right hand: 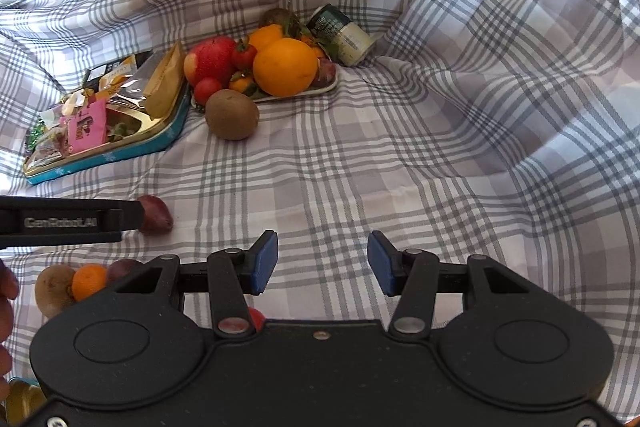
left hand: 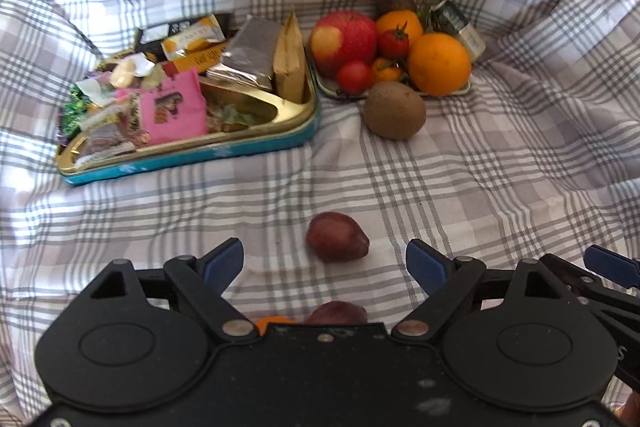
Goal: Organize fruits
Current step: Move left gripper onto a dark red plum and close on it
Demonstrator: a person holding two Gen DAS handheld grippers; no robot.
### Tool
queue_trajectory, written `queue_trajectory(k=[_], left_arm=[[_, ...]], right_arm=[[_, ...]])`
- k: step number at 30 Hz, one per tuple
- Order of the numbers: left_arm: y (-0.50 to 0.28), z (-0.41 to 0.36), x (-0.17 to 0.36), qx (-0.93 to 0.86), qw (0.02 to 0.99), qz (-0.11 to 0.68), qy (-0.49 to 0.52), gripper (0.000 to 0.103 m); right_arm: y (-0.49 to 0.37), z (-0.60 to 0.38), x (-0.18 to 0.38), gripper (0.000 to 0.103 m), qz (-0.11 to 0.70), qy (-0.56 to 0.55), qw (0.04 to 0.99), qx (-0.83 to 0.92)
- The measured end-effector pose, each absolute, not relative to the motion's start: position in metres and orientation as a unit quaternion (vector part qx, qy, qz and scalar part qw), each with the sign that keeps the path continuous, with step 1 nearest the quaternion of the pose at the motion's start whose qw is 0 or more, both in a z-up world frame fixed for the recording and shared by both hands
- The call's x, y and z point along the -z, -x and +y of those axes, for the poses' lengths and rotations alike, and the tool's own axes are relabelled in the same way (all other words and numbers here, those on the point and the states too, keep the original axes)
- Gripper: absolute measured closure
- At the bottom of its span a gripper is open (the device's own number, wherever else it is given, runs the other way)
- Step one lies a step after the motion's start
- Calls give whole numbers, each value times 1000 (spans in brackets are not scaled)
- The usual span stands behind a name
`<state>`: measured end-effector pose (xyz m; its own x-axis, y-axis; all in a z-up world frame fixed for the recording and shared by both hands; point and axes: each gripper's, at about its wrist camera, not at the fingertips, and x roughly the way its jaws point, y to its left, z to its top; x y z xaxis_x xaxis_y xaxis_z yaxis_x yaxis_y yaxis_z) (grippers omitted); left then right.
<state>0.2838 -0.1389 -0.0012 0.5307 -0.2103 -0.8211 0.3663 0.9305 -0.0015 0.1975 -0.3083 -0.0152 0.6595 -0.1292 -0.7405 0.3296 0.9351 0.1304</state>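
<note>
A dark red plum [left hand: 337, 237] lies on the checked cloth just ahead of my left gripper [left hand: 324, 263], whose blue pads stand wide apart on either side of it without touching; the gripper is open. A second plum [left hand: 338, 311] and a bit of orange fruit [left hand: 272, 321] peek out from behind its body. The fruit plate [left hand: 460, 91] at the back holds an apple [left hand: 344, 41], oranges [left hand: 439, 63] and tomatoes, with a kiwi [left hand: 394, 110] on the cloth beside it. My right gripper [right hand: 323, 262] is open over bare cloth. To its left lie a kiwi [right hand: 52, 289], a mandarin [right hand: 89, 281] and the plum [right hand: 156, 215].
A gold and blue tin [left hand: 188, 143] full of snack packets sits left of the plate. A small jar [left hand: 460, 23] lies behind the fruit. The cloth rises in folds at the back and right. A hand [right hand: 6, 291] shows at the left edge.
</note>
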Motion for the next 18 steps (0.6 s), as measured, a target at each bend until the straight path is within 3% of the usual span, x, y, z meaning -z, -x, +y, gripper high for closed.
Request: queue_trajectory(k=[9, 13, 14, 15, 18], left_arm=[[-306, -152, 24, 157, 858, 483, -74, 17], [-313, -153, 34, 156, 847, 504, -67, 36], [-314, -153, 37, 158, 844, 509, -62, 44], [-316, -152, 41, 160, 841, 514, -57, 59], [-318, -146, 42, 163, 842, 513, -38, 63]], right_arm=[[-199, -317, 22, 46, 401, -140, 894, 142], [-202, -314, 22, 46, 402, -136, 894, 142], [-203, -313, 22, 46, 403, -135, 894, 141], [-203, -312, 22, 46, 403, -135, 894, 141], [-204, -310, 21, 46, 404, -134, 894, 141]])
